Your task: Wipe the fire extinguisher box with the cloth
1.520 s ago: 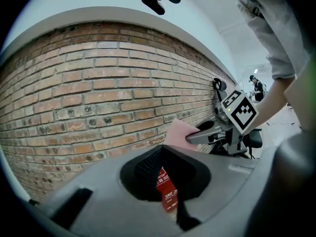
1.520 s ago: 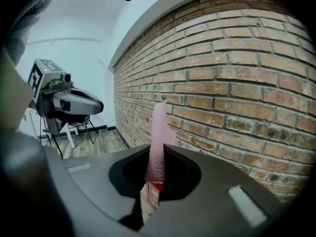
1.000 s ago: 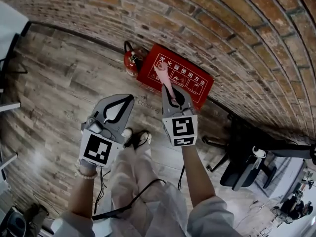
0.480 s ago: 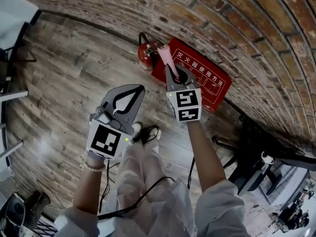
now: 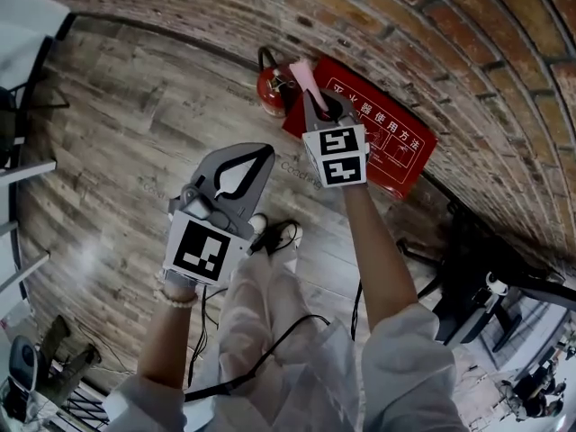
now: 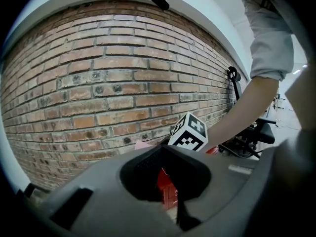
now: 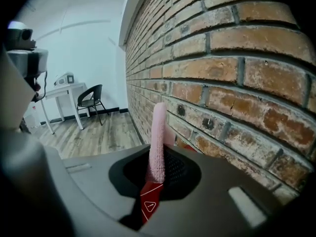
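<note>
A flat red fire extinguisher box with white print stands on the wood floor against the brick wall. A red extinguisher stands at its left end. My right gripper is over the box's left end, shut on a pink cloth that sticks out past its tips toward the wall. In the right gripper view the cloth stands upright between the jaws of the right gripper, with the red box just below. My left gripper hangs lower left, shut and holding nothing. The box shows through its jaws.
A black office chair stands to the right by the wall. A black cable trails past the person's shoes. A white table is at the far left. Another chair and table stand down the room.
My right gripper has reached farther out with the cloth, toward the wall at the box's left end. The left gripper stays shut and keeps much the same place.
</note>
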{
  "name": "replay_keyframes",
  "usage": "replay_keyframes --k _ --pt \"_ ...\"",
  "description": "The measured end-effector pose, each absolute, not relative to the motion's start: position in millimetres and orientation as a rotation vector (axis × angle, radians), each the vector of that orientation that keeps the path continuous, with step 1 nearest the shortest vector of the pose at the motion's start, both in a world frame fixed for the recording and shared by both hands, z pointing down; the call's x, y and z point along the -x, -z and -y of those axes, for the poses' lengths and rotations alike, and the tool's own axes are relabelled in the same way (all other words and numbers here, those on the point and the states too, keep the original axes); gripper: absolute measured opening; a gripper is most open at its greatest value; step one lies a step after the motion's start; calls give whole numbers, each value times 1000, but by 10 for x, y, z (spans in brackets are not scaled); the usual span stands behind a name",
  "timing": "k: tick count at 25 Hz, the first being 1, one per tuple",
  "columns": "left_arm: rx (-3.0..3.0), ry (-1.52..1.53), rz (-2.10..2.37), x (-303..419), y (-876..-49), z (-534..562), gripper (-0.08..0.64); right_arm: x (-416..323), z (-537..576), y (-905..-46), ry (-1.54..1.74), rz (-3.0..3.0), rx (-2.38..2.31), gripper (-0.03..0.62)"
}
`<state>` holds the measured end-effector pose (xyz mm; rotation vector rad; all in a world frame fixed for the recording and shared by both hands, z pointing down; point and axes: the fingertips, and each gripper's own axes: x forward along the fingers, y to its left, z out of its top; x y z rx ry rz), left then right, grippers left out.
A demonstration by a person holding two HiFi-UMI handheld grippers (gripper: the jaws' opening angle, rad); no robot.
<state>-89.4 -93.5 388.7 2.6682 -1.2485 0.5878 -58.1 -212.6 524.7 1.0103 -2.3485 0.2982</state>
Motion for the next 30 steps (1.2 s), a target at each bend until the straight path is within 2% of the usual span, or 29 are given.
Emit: replay_keyframes --k 30 --pt "-2678 -644 1171 560 -4118 938 -2 -192 2409 -5734 -338 2145 -1146 18"
